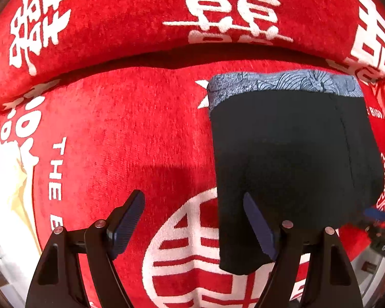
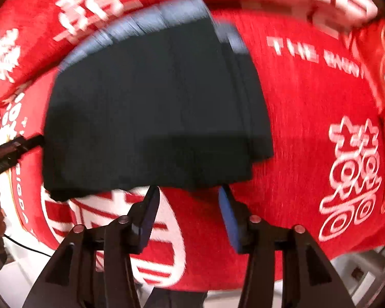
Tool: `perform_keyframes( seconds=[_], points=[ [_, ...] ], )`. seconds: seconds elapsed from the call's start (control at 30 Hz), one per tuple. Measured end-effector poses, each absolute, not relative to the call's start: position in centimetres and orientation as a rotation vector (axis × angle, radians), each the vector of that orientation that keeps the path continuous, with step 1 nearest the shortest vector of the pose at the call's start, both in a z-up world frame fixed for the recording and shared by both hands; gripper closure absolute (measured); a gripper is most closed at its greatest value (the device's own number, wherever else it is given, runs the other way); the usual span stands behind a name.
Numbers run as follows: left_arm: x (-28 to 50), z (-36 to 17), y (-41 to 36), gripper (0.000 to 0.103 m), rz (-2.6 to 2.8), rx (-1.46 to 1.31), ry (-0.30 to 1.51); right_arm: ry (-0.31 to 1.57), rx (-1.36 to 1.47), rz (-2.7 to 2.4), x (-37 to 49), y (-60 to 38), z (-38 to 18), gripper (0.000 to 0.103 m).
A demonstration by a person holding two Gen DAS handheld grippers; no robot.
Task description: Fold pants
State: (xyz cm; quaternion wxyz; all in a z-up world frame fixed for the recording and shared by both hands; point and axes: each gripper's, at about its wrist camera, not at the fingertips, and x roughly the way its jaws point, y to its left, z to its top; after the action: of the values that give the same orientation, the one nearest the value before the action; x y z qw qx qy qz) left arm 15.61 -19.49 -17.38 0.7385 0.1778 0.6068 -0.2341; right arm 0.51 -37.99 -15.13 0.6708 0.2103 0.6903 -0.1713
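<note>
**Folded black pants lying on a red lettered blanket, both claws open beside them**

White English capitals are showing on the red blanket (image 1: 120,118): "THE" is reading sideways at the left of the left wrist view, with a further letter below it cut off by the gripper, and part of "BIGD" is peeking out just right of the pants. Large white Chinese double-happiness characters are running across the cloth and over the raised red roll behind it. In the right wrist view the lettering is blurring, with only "THE" legible.

The pants (image 1: 290,159) are lying flat on the blanket, folded into a compact dark block. Their long axis is running away from the camera, the blue-grey patterned waistband (image 1: 282,82) pointing to the far side, the near edge facing the grippers.

The left gripper (image 1: 193,223) is standing with its jaws spread wide, holding nothing; its right finger is overlapping the pants' near left corner. The right gripper (image 2: 188,213) is likewise gaping and gripping nothing, just short of the pants' (image 2: 154,107) near edge
</note>
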Motion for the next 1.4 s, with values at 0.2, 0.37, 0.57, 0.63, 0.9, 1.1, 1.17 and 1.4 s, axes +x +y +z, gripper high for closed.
perform_keyframes(
  seconds=[0.2, 0.37, 0.57, 0.63, 0.9, 1.1, 1.17, 1.4],
  points=[
    [15.8, -18.0, -20.3, 0.023, -0.468, 0.395, 1.344, 1.564, 0.589, -0.358, -0.9, -41.1, -14.7, 0.048],
    [15.9, -18.3, -20.9, 0.023, -0.431, 0.410, 1.352, 1.563, 0.607, -0.341, -1.1, -43.9, -14.1, 0.046],
    [16.1, -18.4, -20.9, 0.023, -0.445, 0.414, 1.366, 1.561, 0.642, -0.286, -1.0, -45.0, -13.9, 0.044],
    [16.5, -18.3, -20.7, 0.023, -0.455, 0.391, 1.372, 1.563, 0.632, -0.275, -1.4, -45.4, -13.6, 0.041],
    [16.8, -18.3, -21.9, 0.023, -0.435, 0.397, 1.351, 1.344, 0.718, -0.261, 0.7, -49.0, -10.3, 0.041],
    [16.8, -18.2, -21.7, 0.023, -0.443, 0.364, 1.360, 1.412, 0.709, -0.204, 5.7, -48.7, -14.4, 0.074],
    [17.1, -18.4, -21.5, 0.023, -0.449, 0.349, 1.376, 1.392, 0.700, -0.205, 5.0, -48.1, -14.7, 0.074],
    [17.4, -18.5, -21.1, 0.022, -0.475, 0.326, 1.391, 1.407, 0.738, -0.181, 2.2, -48.5, -13.5, 0.072]
  ],
)
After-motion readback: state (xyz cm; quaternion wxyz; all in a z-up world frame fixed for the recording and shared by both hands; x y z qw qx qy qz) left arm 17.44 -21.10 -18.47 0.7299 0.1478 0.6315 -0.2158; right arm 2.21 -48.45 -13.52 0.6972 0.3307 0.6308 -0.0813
